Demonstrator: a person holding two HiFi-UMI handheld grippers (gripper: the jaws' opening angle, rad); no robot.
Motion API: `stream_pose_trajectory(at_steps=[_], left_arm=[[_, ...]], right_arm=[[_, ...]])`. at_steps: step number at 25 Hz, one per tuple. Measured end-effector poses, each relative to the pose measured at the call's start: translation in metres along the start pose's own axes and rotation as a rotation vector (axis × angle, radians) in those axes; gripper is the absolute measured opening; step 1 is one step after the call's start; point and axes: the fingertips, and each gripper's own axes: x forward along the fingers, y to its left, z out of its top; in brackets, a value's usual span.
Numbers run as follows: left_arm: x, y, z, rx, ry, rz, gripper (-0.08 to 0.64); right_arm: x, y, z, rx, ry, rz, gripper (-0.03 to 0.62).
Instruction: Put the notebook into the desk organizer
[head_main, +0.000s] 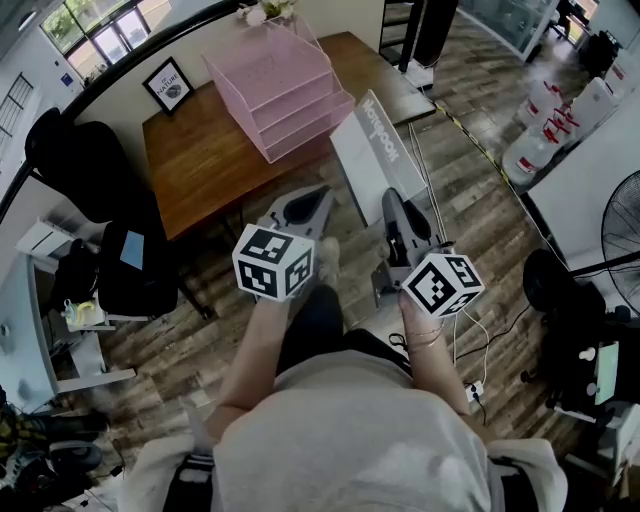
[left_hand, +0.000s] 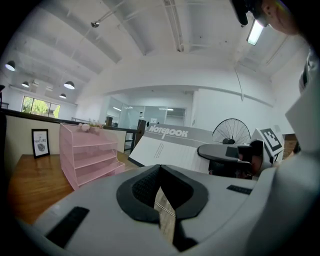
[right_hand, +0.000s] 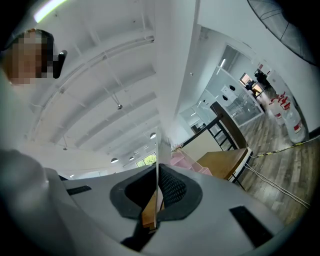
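Note:
A large white and grey notebook (head_main: 372, 150) stands on edge over the floor, just short of the desk, with my right gripper (head_main: 392, 200) shut on its near edge. In the right gripper view that edge is a thin white sheet (right_hand: 157, 145) running up between the pads (right_hand: 172, 187). The pink desk organizer (head_main: 280, 88) with open tiers sits on the wooden desk (head_main: 195, 165) ahead. My left gripper (head_main: 316, 197) hovers beside the notebook, shut and holding nothing. The left gripper view shows the organizer (left_hand: 87, 155) at left and the notebook (left_hand: 170, 146) at centre.
A framed picture (head_main: 168, 85) leans at the desk's back left. A black office chair (head_main: 100, 210) stands left of the desk. Water bottles (head_main: 550, 130) and a fan (head_main: 625, 225) are at the right. Cables (head_main: 440, 190) trail over the wooden floor.

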Motion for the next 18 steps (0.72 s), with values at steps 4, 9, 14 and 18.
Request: stream_pose_trajectory(at_steps=[4,9,14,18], left_arm=[[0.014,0.016,0.004,-0.006,-0.01,0.018,0.006],[0.036,0.047,0.015,-0.022,-0.032,0.042,0.006],[0.057,0.08,0.024,-0.008,-0.029,0.062,0.006],[0.078,0.111,0.042,0.002,-0.052,0.082,0.006]], right_arm=[[0.021,-0.008,0.0,-0.001,0.008,0.019,0.018],[0.062,-0.021,0.003,-0.011,0.039,0.041,0.018],[0.107,-0.031,0.009,0.002,0.045,0.063,0.018],[0.143,-0.036,0.023,-0.021,0.045,0.089,0.018]])
